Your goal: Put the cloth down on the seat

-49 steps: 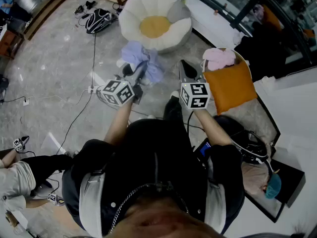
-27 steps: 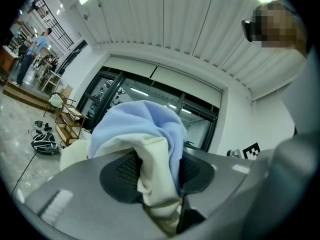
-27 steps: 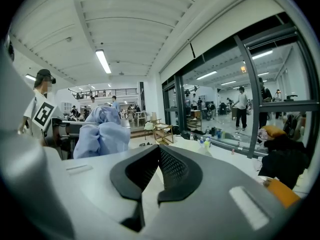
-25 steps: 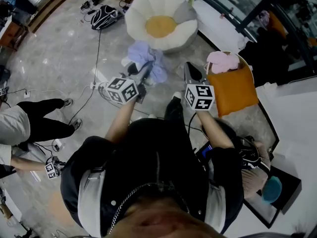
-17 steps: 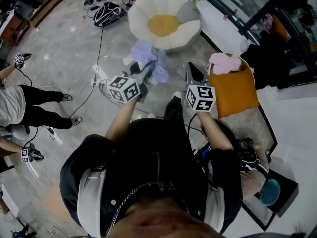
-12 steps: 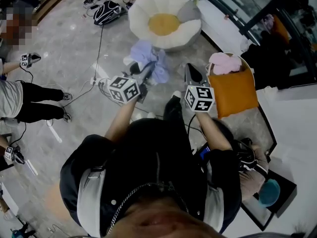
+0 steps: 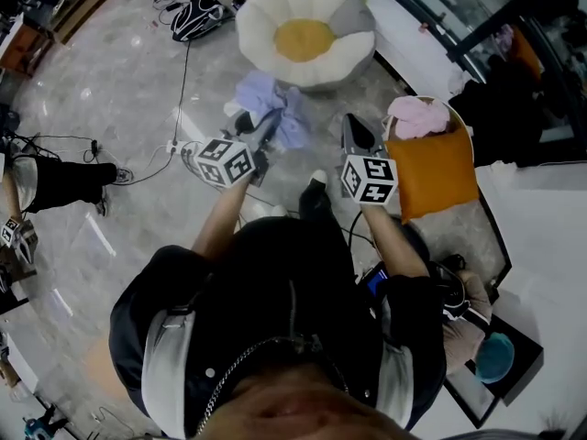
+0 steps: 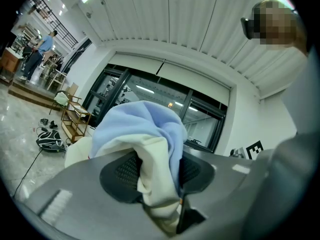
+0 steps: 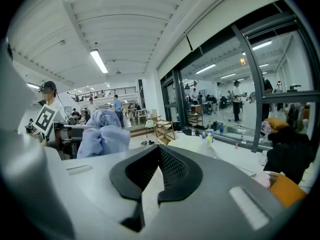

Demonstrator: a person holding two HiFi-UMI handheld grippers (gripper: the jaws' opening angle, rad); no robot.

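The seat (image 7: 304, 26) is a white flower-shaped floor chair with a yellow middle, just ahead of me on the floor. A light blue and cream cloth (image 7: 271, 104) hangs bunched in front of the seat's near rim. My left gripper (image 7: 264, 128) is shut on it. In the left gripper view the cloth (image 8: 150, 144) fills the gap between the pads of the left gripper (image 8: 157, 170). My right gripper (image 7: 353, 131) hovers to the right of the cloth, shut and empty. In the right gripper view the right gripper (image 9: 157, 146) has its tips together, and the cloth (image 9: 102, 134) shows to its left.
A round chair with an orange cushion (image 7: 431, 163) and a pink cloth (image 7: 413, 113) stands at the right. A black backpack (image 7: 197, 12) and cables (image 7: 174, 108) lie on the floor at the left. A bystander's leg (image 7: 55, 181) is at the far left. Another person crouches at the lower right (image 7: 468, 310).
Both grippers keep their places, and the left one still holds the cloth. The bystander at the left has moved across the floor. My foot has stepped forward slightly.
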